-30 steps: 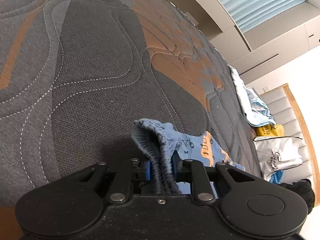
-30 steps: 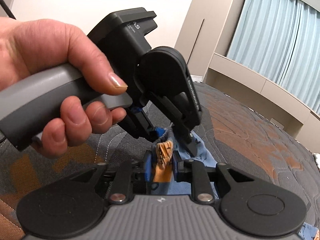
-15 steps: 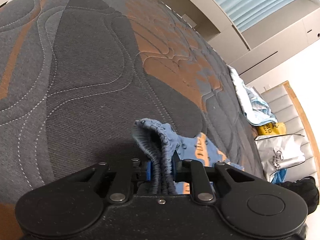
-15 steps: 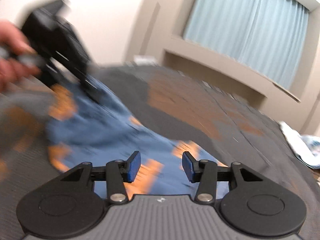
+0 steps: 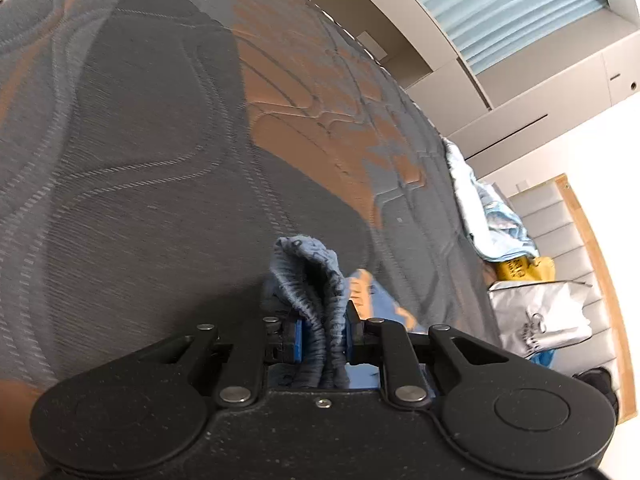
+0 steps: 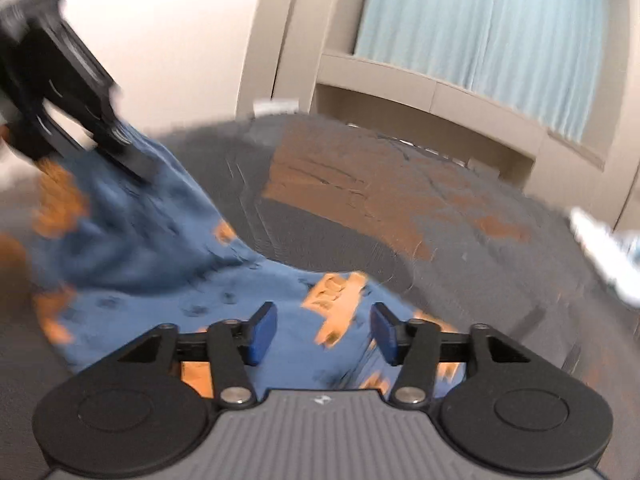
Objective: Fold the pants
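Mattress [image 5: 152,168], quilted grey with orange patches, fills both views; pale blue curtains [image 6: 480,28] and beige cabinetry behind. Left gripper [image 5: 323,330] clamps bunched elastic waistband of blue pants [image 6: 168,264], which drape onto mattress. Right gripper [image 6: 323,334] jaws opening, nothing pinched, above fabric.
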The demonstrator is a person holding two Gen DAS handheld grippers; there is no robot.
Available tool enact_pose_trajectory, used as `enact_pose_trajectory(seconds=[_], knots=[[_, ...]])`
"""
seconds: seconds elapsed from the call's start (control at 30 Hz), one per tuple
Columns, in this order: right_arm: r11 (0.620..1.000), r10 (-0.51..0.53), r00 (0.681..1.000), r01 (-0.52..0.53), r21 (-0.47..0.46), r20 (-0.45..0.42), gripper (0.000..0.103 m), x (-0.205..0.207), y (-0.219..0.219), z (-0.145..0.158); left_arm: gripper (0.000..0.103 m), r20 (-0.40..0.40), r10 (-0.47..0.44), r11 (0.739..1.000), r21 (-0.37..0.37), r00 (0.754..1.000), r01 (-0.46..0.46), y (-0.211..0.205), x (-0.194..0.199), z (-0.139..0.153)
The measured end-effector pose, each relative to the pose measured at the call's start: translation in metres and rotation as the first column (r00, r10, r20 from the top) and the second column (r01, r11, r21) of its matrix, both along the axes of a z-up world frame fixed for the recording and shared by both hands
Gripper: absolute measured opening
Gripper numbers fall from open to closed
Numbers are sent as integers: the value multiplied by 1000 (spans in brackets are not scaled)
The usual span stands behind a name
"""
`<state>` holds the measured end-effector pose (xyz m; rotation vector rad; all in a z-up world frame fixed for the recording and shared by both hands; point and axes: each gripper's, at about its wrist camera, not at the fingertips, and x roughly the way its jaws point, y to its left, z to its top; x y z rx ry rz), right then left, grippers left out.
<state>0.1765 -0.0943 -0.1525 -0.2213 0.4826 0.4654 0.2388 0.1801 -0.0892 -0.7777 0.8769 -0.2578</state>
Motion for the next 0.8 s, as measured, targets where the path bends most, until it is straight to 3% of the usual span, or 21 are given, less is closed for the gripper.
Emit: enact_pose_trajectory(seconds=[0.1, 0.23, 0.53, 0.8], knots=[[995, 43, 998, -38, 91, -49, 63, -35, -2, 0, 20, 9, 10, 1000, -26, 1000, -10, -21, 6, 5], [972, 102, 992, -84, 219, -70, 64, -59, 20, 12, 20, 5, -15, 1000, 1, 1000, 15, -46, 10, 15], [870, 63, 978, 43, 491, -198, 63, -50, 25, 36, 20, -11, -27, 998, 50, 1000, 28, -59, 8, 39], [865, 27, 989, 50, 499, -146, 63, -61, 17, 46, 21, -14, -53, 997, 51, 999, 53, -73, 9, 55]])
